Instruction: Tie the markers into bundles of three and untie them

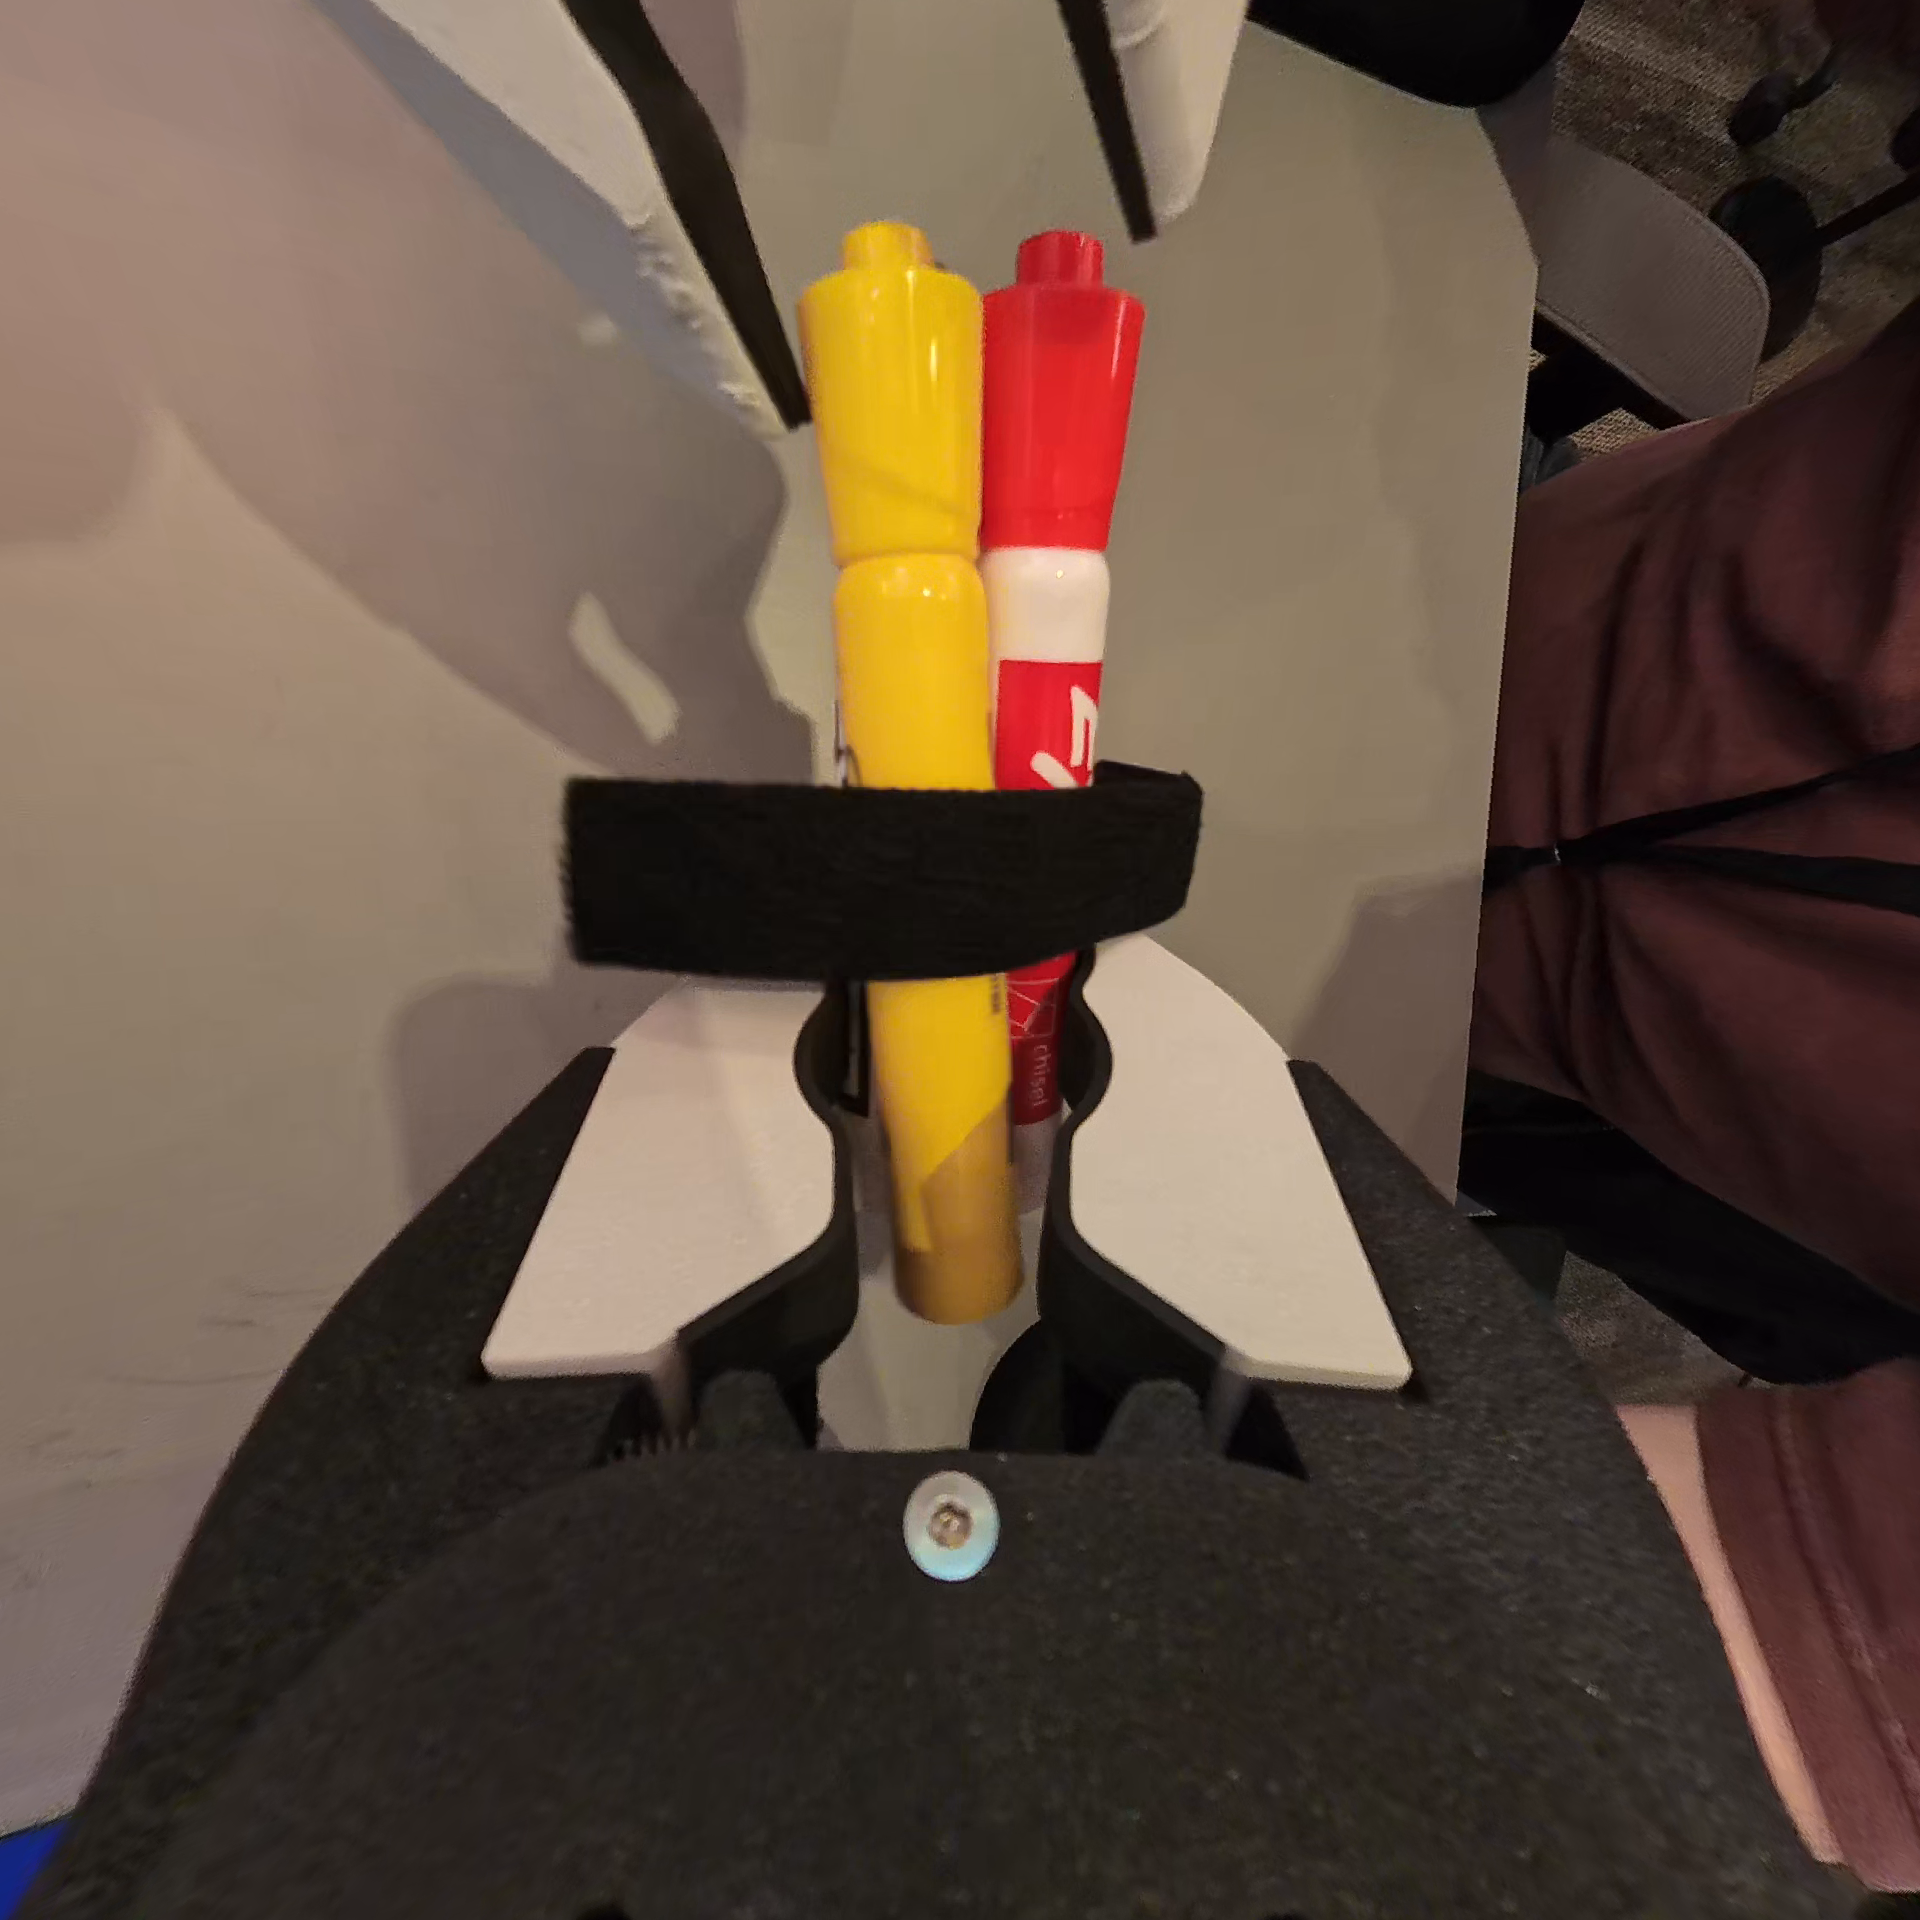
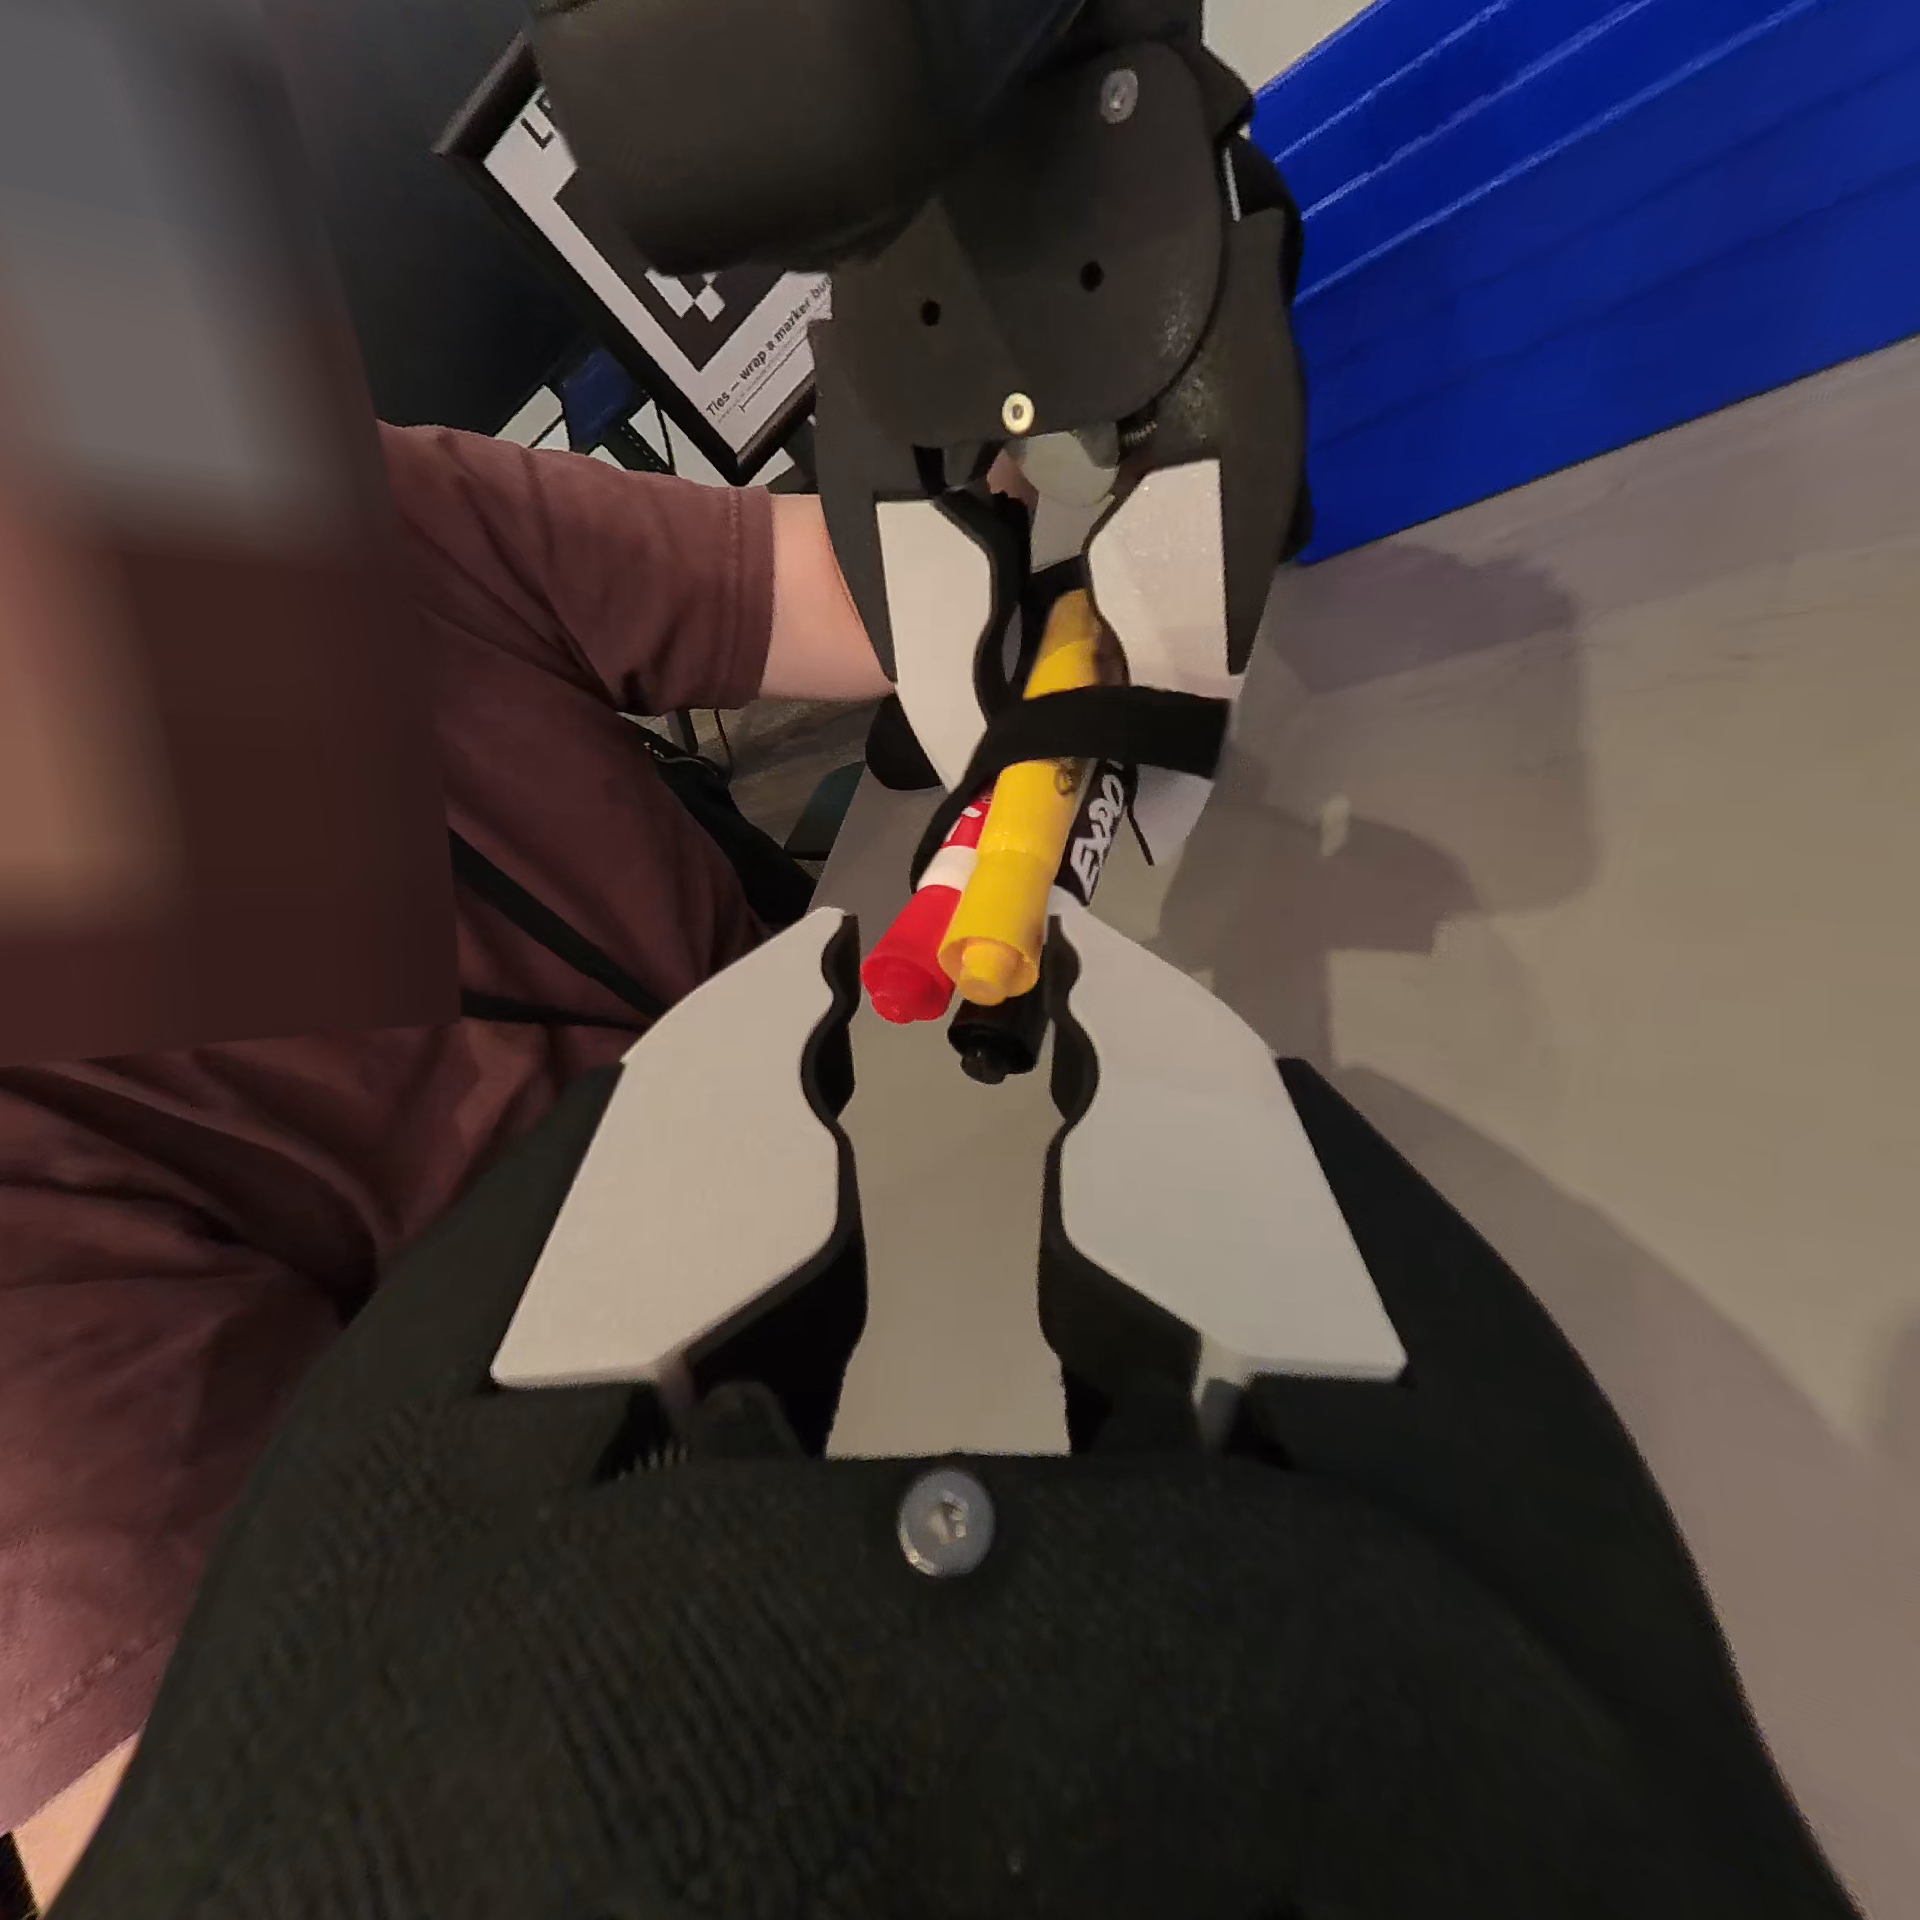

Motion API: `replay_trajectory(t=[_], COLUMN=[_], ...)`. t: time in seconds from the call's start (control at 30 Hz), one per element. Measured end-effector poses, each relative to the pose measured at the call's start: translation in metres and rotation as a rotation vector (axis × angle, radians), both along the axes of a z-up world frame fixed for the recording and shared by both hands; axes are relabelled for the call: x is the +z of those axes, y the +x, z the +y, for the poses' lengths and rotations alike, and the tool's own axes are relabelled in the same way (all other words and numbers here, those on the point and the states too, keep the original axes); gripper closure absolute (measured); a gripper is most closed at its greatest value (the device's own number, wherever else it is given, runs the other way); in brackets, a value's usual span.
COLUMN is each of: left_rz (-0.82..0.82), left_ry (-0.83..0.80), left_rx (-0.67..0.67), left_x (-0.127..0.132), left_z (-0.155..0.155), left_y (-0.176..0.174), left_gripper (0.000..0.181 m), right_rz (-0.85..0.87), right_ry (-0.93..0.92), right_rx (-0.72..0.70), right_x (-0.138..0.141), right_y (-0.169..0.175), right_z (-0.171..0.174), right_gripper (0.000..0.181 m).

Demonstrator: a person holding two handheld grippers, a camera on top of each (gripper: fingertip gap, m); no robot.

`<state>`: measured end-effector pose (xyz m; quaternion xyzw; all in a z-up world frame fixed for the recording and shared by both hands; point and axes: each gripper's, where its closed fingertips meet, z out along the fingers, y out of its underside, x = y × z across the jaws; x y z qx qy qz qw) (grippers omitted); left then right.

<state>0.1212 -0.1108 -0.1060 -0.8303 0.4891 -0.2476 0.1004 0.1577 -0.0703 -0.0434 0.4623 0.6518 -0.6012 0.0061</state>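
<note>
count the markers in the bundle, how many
3, all held in the left gripper: yellow marker in the middle, red marker beside it, black marker beneath; it is hidden in the left wrist view.

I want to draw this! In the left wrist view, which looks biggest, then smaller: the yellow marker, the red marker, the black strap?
1. Yellow marker, longest.
2. Red marker, partly hidden, so unsure.
3. Black strap, around both markers, looks smallest.
</note>
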Motion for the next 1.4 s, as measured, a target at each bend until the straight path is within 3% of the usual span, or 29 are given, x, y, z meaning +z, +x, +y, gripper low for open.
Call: replay_trajectory(t=[0.4,0.6,0.67,0.83,0.9,1.03,1.07,1.1,1.13,1.17,1.3,1.4], left_rz=[-0.007,0.025,0.051,0.047,0.06,0.079,0.078,0.085,0.1,0.115,0.18,0.199], left_ry=[-0.065,-0.042,-0.032,-0.034,-0.036,-0.051,-0.057,-0.061,-0.06,-0.063,-0.075,-0.072], left_rx=[-0.001,0.04,0.068,0.072,0.066,0.063,0.061,0.057,0.056,0.058,0.058,0.056], left_x=[-0.007,-0.008,-0.01,-0.009,-0.012,-0.017,-0.017,-0.018,-0.019,-0.021,-0.028,-0.031], left_z=[-0.003,0.003,0.007,0.008,0.008,0.006,0.005,0.004,0.003,0.003,0.0,0.001], left_y=[0.001,-0.012,-0.02,-0.02,-0.02,-0.019,-0.018,-0.019,-0.021,-0.023,-0.032,-0.035], left_gripper=[0.143,0.143,0.143,0.143,0.143,0.143,0.143,0.143,0.143,0.143,0.143,0.143], right_rz=[-0.012,0.319,0.377,0.367,0.378,0.352,0.333,0.307,0.28,0.269,0.261,0.27], right_ry=[0.154,0.375,0.504,0.775,0.742,0.764,0.75,0.752,0.791,0.828,0.748,0.598], right_rx=[-0.089,-0.134,-0.095,-0.047,-0.054,-0.108,-0.081,-0.056,-0.047,-0.036,-0.02,-0.059], right_x=[-0.008,0.036,0.023,-0.069,-0.08,-0.093,-0.1,-0.108,-0.116,-0.122,-0.114,-0.076], right_y=[-0.002,0.016,0.032,0.057,0.054,0.037,0.036,0.035,0.033,0.032,0.031,0.029], right_z=[0.015,0.003,-0.022,-0.095,-0.119,-0.12,-0.124,-0.127,-0.126,-0.124,-0.128,-0.12], right_gripper=[0.132,0.143,0.143,0.134,0.135,0.136,0.139,0.15,0.174,0.177,0.177,0.178])
